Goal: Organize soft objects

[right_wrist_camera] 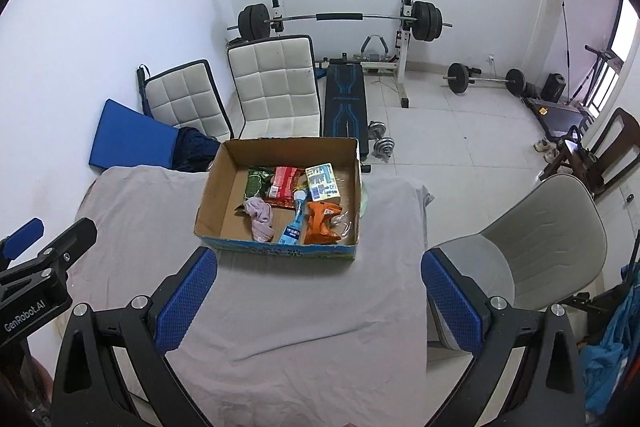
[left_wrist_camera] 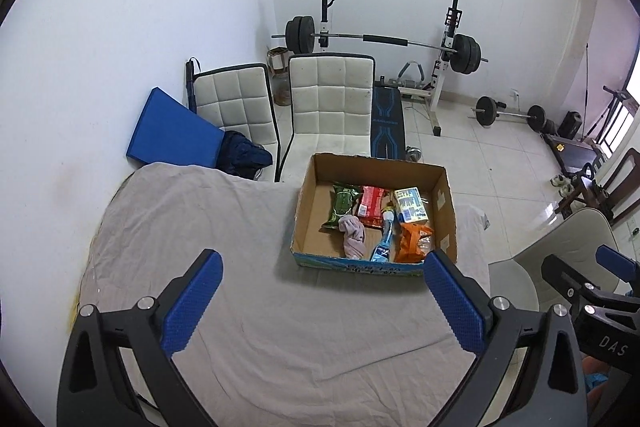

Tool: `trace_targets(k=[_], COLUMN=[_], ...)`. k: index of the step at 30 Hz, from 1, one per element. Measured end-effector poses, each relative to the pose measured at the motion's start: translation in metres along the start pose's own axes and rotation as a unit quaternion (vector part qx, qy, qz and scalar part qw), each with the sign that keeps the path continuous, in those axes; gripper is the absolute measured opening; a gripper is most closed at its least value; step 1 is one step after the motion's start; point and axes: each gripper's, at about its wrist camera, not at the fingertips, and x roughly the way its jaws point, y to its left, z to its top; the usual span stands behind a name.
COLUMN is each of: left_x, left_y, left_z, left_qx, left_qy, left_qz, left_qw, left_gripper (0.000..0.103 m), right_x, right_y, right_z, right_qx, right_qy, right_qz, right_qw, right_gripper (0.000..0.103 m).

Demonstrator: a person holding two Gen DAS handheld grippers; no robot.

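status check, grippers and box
Left gripper open, empty. Right gripper open, empty. Box on table, pink cloth and packets inside. Nothing in the way.

White walls, pale tiled floor [right_wrist_camera: 460,155], barbell rack [right_wrist_camera: 340,17], two quilted chairs [right_wrist_camera: 276,87], perhaps a window [right_wrist_camera: 622,39] at right.

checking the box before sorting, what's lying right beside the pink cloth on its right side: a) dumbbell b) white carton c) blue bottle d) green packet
c: the blue bottle lies along the right side of the pink cloth in the cardboard box, with the orange packet further right; both grippers hang open over the table, holding nothing.
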Motion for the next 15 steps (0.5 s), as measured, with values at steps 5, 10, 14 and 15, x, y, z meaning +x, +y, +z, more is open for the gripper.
trace_targets(k=[5, 10, 14, 15], left_x=[0.003, 0.01, 0.012, 0.011], left_y=[0.0, 0.0, 0.0, -0.001], left_z=[0.001, 0.001, 0.001, 0.001], left_qx=[0.002, 0.001, 0.001, 0.003], left_qy=[0.004, 0.015, 0.016, 0.015], left_qz=[-0.002, -0.008, -0.007, -0.007], left_qw=[1.0, 0.9999, 0.9998, 0.9999], left_gripper=[0.103, 0.103, 0.103, 0.103], right_x=[0.003, 0.004, 0.005, 0.007], right_y=[0.002, 0.002, 0.002, 0.003], right_z=[0.001, 0.001, 0.002, 0.002], right_qx=[-0.003, -0.003, -0.004, -0.005], right_qy=[-0.001, -0.002, -0.002, -0.002], right_qz=[-0.004, -0.006, -0.007, -0.007], right_qw=[1.0, 1.0, 1.0, 1.0], right_gripper=[0.103, 0.103, 0.103, 0.103])
